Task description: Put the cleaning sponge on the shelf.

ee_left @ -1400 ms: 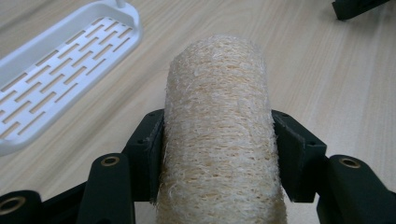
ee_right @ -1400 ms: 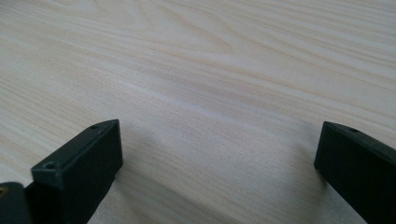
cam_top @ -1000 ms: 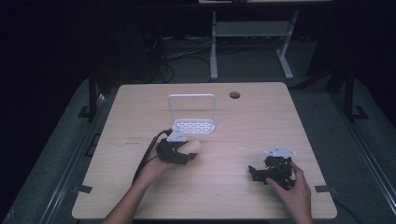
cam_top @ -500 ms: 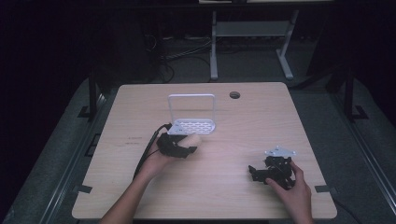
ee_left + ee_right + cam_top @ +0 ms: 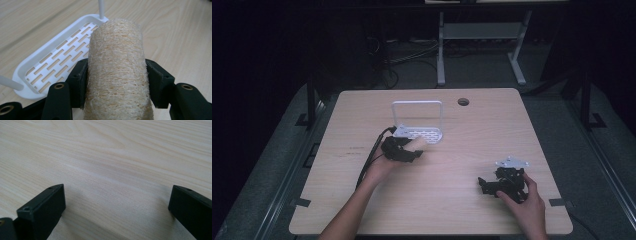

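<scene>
Left gripper [image 5: 116, 82] clamps the loofah [image 5: 117, 72] just near of the white tray [image 5: 35, 65]; likely placing it inside. Right gripper [image 5: 116, 207] rests wide open, empty.

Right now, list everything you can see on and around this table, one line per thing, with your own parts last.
Loofah sponge: one, beige, clamped between the left gripper's jaws, at the near edge of the rack.
Rack: one, white, slotted tray with an upright frame, centre of the table toward the far side.
Table: one, light wood, with a round cable hole near the far edge.
Metal stand: one, grey, on the floor beyond the table.
Cables: several, dark, on the floor behind the table.
Left gripper: one, black, closed on the sponge, held by the left hand.
Right gripper: one, black, jaws apart over bare wood, held by the right hand.
</scene>
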A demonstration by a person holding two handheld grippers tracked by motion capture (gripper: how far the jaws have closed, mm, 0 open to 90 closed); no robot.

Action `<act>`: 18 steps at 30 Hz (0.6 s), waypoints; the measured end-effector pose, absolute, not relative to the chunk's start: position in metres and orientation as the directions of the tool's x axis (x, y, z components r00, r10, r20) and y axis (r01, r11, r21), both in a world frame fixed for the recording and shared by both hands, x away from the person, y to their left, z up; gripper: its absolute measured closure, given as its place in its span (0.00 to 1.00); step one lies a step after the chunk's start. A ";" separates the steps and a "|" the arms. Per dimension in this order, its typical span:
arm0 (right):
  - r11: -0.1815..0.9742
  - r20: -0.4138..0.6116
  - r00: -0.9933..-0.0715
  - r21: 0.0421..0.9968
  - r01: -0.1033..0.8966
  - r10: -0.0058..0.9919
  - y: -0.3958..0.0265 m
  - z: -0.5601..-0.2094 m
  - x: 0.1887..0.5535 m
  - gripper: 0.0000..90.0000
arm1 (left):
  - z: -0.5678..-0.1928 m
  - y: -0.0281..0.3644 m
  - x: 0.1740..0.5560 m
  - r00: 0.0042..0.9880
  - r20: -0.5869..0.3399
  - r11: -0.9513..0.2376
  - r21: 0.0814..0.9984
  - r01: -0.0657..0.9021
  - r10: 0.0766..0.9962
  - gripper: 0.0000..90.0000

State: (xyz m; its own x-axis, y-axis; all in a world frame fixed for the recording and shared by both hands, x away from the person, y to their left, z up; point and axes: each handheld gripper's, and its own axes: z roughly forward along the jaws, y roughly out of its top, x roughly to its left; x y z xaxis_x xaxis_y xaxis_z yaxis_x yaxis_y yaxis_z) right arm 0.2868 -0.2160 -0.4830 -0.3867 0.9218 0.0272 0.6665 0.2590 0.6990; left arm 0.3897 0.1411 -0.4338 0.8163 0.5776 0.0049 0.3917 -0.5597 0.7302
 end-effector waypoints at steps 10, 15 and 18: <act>0.259 0.027 -0.387 0.699 0.666 0.922 -0.216 -0.483 0.287 0.01 | -0.434 0.137 0.404 0.801 0.002 -0.542 0.737 0.403 0.599 0.46; 0.259 0.027 -0.387 0.699 0.666 0.922 -0.216 -0.483 0.287 0.01 | -0.436 0.134 0.412 0.795 0.001 -0.537 0.738 0.409 0.606 0.46; 0.259 0.027 -0.387 0.699 0.666 0.922 -0.216 -0.483 0.287 0.01 | -0.435 0.130 0.417 0.792 0.002 -0.534 0.739 0.411 0.611 0.46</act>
